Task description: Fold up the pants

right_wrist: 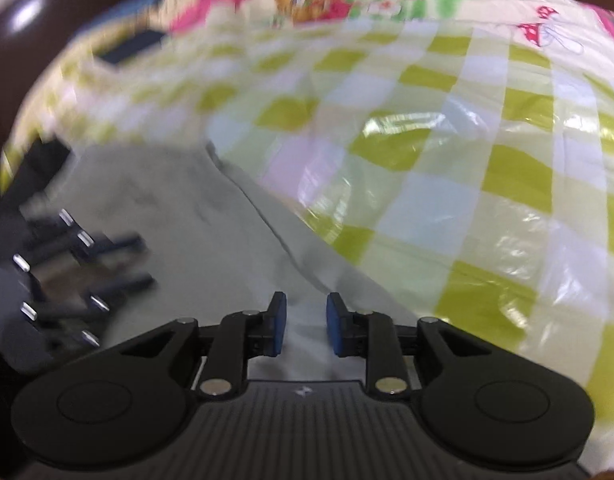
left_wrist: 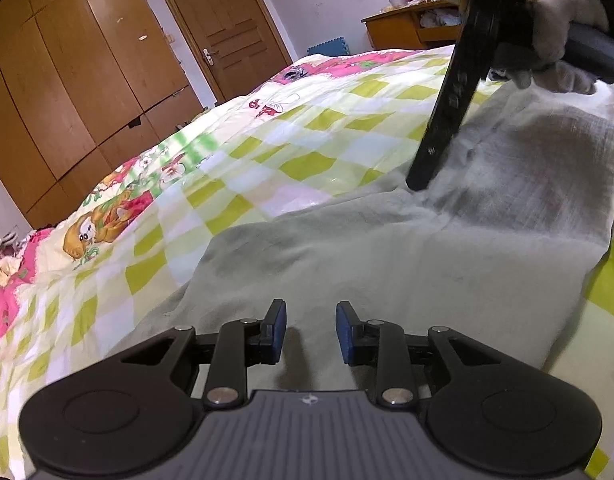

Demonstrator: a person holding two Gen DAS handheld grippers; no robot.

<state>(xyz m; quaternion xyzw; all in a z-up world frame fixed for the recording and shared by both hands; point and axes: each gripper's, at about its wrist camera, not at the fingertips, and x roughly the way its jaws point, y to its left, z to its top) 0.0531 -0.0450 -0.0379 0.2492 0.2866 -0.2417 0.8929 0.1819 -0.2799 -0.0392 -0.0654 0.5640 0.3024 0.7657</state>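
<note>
Grey pants (left_wrist: 387, 248) lie spread on a green-checked quilt (left_wrist: 287, 140), with one long edge running diagonally in the right wrist view (right_wrist: 267, 232). My left gripper (left_wrist: 311, 332) hovers low over the near part of the cloth; its blue pads stand apart with nothing pinched between them. My right gripper (left_wrist: 421, 176), held by a gloved hand (left_wrist: 555, 32), points steeply down with its tip touching the pants' far edge. In its own blurred view the right gripper (right_wrist: 306, 324) has a gap between the pads, and grey cloth lies under that gap. The left gripper (right_wrist: 143, 260) shows at the left.
The quilt (right_wrist: 467, 160) covers the whole bed and carries pink cartoon prints at its far side. A wooden wardrobe (left_wrist: 67, 80) and a door (left_wrist: 223, 32) stand beyond the bed. A wooden desk (left_wrist: 411, 24) is at the back right. Loose clothes (left_wrist: 7, 264) lie at the left.
</note>
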